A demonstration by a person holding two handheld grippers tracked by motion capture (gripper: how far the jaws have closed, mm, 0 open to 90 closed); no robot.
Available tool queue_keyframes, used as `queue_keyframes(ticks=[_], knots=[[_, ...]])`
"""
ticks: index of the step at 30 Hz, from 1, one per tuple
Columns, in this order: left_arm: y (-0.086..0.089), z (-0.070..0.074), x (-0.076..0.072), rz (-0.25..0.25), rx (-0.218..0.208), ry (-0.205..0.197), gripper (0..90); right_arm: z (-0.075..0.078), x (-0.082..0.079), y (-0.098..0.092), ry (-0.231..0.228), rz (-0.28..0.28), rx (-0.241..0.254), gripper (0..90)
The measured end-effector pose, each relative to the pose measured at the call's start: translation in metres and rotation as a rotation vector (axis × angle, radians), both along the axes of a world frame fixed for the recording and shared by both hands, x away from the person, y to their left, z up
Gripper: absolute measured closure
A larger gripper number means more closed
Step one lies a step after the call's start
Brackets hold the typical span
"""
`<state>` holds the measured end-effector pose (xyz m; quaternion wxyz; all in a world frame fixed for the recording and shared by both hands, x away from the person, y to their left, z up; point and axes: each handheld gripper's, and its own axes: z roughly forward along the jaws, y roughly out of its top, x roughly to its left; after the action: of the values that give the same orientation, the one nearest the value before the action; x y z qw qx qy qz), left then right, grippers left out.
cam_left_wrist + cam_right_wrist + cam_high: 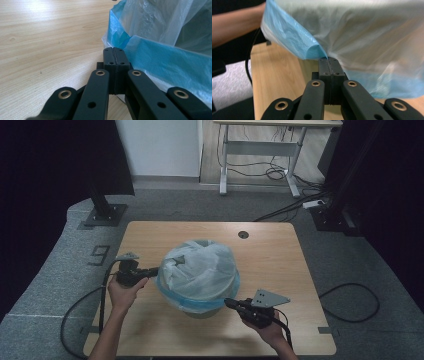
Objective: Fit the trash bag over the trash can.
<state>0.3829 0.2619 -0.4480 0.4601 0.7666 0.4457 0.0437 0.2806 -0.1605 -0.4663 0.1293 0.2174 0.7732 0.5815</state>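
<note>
Both claws are clenched on the bag. Left gripper sits at the left side of the bin; in the left gripper view its jaws stand pressed together at the blue edge of the bin bag, and the film appears pinched between the pads. Right gripper sits at the near right side of the bin; in the right gripper view its jaws are closed on a folded corner of the blue hem, which rises from the pad tips.

Bin bag is translucent white with a blue band at the mouth. It lines a round bin that stands near the middle of the table, and the blue band is turned down over the rim.

Table has a light wood-grain top with rounded corners and a round cable port near the far edge. The top around the bin is bare.

Floor is grey carpet. A grey figure 9 is marked on it to the left of the table. A black stand base sits at the far left. A second desk with a white frame stands against the far wall, with loose cables beneath it. A black cable loop lies on the floor at the right.
</note>
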Motion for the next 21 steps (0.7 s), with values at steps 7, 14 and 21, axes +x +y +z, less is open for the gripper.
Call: queue_keyframes(ticks=[7, 14, 21], knots=[[-0.002, -0.005, 0.000, -0.015, 0.010, 0.015, 89.8, -0.032, 0.003, 0.010, 0.059, -0.007, -0.137, 89.3], [-0.008, -0.018, 0.001, -0.032, 0.034, 0.055, 89.8, -0.052, 0.012, 0.006, 0.117, -0.050, -0.188, 89.2], [-0.018, -0.033, 0.004, -0.051, 0.048, 0.083, 89.8, -0.064, 0.018, -0.002, 0.147, -0.140, -0.207, 89.2]])
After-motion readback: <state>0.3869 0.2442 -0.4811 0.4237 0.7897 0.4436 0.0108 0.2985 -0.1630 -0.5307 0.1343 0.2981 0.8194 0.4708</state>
